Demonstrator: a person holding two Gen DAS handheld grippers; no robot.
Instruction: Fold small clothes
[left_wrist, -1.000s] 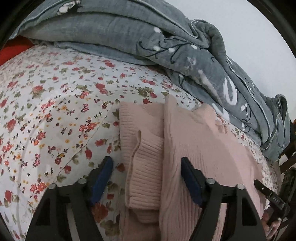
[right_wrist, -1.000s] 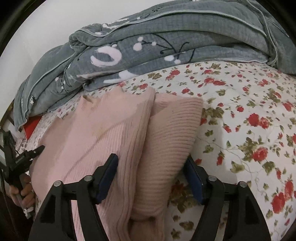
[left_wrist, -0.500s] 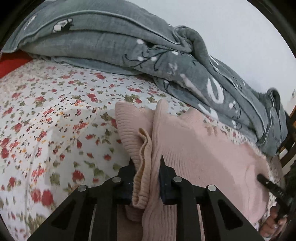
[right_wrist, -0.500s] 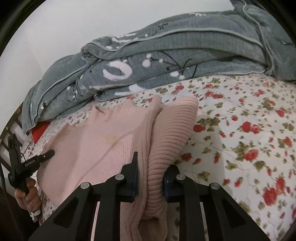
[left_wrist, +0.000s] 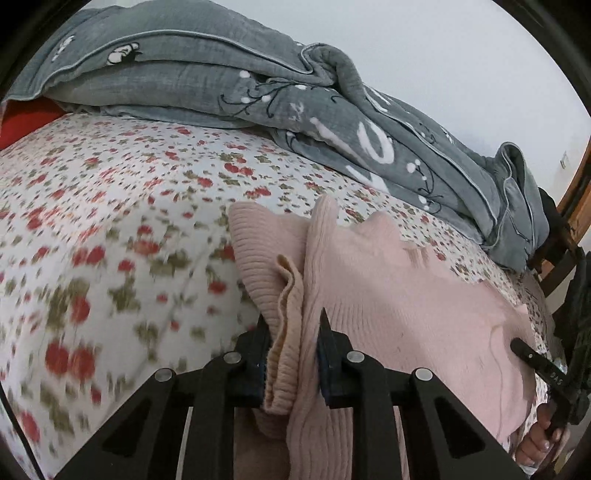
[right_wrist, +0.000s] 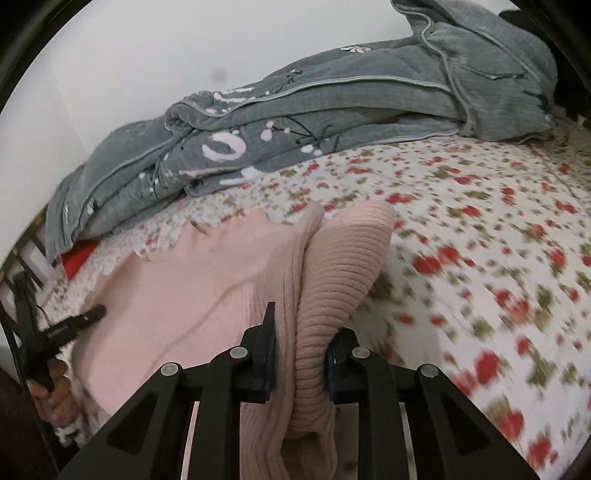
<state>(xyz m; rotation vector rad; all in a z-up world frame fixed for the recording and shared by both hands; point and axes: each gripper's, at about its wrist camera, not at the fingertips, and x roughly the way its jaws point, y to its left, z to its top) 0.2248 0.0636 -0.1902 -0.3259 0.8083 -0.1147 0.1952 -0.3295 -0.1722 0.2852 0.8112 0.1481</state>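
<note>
A pink ribbed knit sweater (left_wrist: 399, 295) lies on a floral bedsheet (left_wrist: 110, 221), its sleeve folded in over the body. My left gripper (left_wrist: 293, 332) is shut on the sweater's near edge, pinching the folded sleeve cuff and body together. In the right wrist view the same sweater (right_wrist: 207, 280) shows. My right gripper (right_wrist: 301, 339) is shut on its other near corner, with the ribbed sleeve (right_wrist: 343, 266) bunched between the jaws. Both grippers hold the cloth slightly raised off the sheet. Each gripper shows at the far edge of the other's view.
A crumpled grey quilt (left_wrist: 258, 96) with white print lies along the back of the bed by a white wall; it also shows in the right wrist view (right_wrist: 332, 110). A wooden bed frame (left_wrist: 576, 199) stands at the right. Something red (left_wrist: 22, 122) lies at far left.
Both grippers went from open around the sweater's near edge to shut on it. They have since lifted, raising the pinched cloth, and the views tilted up.
</note>
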